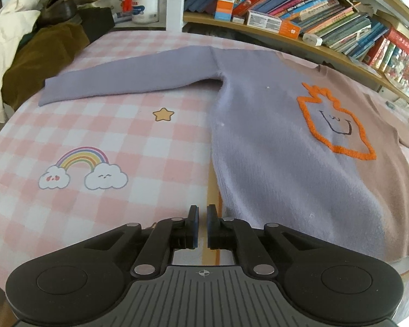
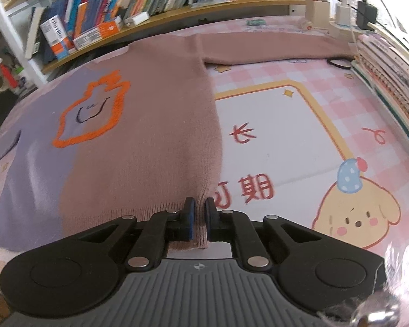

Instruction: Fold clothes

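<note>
A two-tone sweater [image 1: 272,150] lies flat, front up, on the pink checked table cover [image 1: 109,136]. Its lilac half with the sleeve [image 1: 122,81] stretched out fills the left wrist view; the dusty pink half [image 2: 150,136] and its sleeve [image 2: 272,46] fill the right wrist view. An orange outlined figure [image 1: 335,120] marks the chest. My left gripper [image 1: 203,212] is shut at the lilac hem corner, which lies hidden beside its right-hand finger; only table cover shows in the slit. My right gripper [image 2: 199,207] is shut on the pink hem corner, with fabric pinched between its pads.
A heap of cream and brown clothes [image 1: 27,49] sits at the table's far left. A bookshelf [image 1: 313,13] runs along the back. Stacked books [image 2: 390,81] and chargers [image 2: 340,11] crowd the right edge. Cartoon prints cover the table cover [image 2: 286,141].
</note>
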Demonstrator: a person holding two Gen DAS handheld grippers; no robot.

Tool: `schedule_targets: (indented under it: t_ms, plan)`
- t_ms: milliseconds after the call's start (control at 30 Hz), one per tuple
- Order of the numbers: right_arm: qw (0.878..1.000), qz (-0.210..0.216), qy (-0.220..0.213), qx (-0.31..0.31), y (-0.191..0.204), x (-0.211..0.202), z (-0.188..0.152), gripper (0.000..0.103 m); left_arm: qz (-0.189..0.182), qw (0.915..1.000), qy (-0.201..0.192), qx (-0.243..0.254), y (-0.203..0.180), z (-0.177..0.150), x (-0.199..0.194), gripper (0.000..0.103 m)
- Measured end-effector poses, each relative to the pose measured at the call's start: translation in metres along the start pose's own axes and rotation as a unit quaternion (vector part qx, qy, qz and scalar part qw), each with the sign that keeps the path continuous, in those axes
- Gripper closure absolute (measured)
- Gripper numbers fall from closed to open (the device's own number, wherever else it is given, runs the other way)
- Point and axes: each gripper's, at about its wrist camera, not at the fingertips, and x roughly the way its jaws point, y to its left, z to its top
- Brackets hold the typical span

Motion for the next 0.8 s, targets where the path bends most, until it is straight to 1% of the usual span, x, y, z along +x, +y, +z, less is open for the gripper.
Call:
schedule_targets:
  t_ms: [100, 167, 233, 333, 400, 433, 500, 567, 633, 733, 767, 800]
  plan:
    - [1.000, 0.001, -0.002, 0.001, 0.000, 0.000, -0.001, 0.096, 0.000, 1.0000, -0.003, -0.008, 0.002, 0.000, -0.004, 0.098]
    - [1.000, -0.001, -0.003, 0.008, -0.003, -0.001, 0.000, 0.096, 0.002, 0.9999, -0.010, -0.008, 0.001, 0.001, -0.009, 0.093]
    - [1.000, -0.005, -0.005, 0.011, -0.006, -0.001, 0.000, 0.096, -0.001, 0.9998, -0.018, 0.000, -0.003, 0.001, -0.015, 0.093]
    - [1.000, -0.008, -0.006, 0.020, -0.009, -0.003, 0.000, 0.093, -0.008, 0.9998, -0.016, 0.008, -0.009, -0.001, -0.015, 0.084]
    - [1.000, -0.012, -0.010, 0.018, -0.008, -0.007, 0.001, 0.079, -0.013, 0.9998, -0.011, 0.010, -0.012, -0.003, -0.013, 0.083]
    - [1.000, -0.012, -0.013, 0.014, -0.007, -0.009, 0.001, 0.076, -0.013, 0.9999, -0.006, 0.008, -0.012, -0.003, -0.011, 0.083]
    - [1.000, -0.011, -0.015, 0.007, -0.005, -0.013, 0.000, 0.076, -0.015, 0.9999, 0.004, 0.003, -0.013, -0.005, -0.007, 0.082]
    - [1.000, -0.009, -0.017, -0.001, -0.003, -0.016, 0.000, 0.073, -0.011, 0.9999, 0.009, 0.003, -0.014, -0.006, -0.005, 0.078]
    - [1.000, -0.009, -0.018, -0.007, -0.002, -0.019, -0.001, 0.070, -0.015, 0.9998, 0.010, 0.005, -0.016, -0.008, -0.005, 0.075]
    - [1.000, -0.014, -0.017, -0.007, -0.002, -0.020, -0.003, 0.062, -0.024, 0.9996, 0.008, 0.012, -0.020, -0.011, -0.005, 0.075]
    - [1.000, -0.016, -0.016, -0.008, -0.002, -0.021, -0.004, 0.056, -0.028, 0.9995, 0.007, 0.016, -0.022, -0.012, -0.005, 0.079]
    - [1.000, -0.021, -0.016, -0.009, -0.002, -0.021, -0.004, 0.053, -0.027, 0.9994, 0.007, 0.020, -0.022, -0.012, -0.005, 0.082]
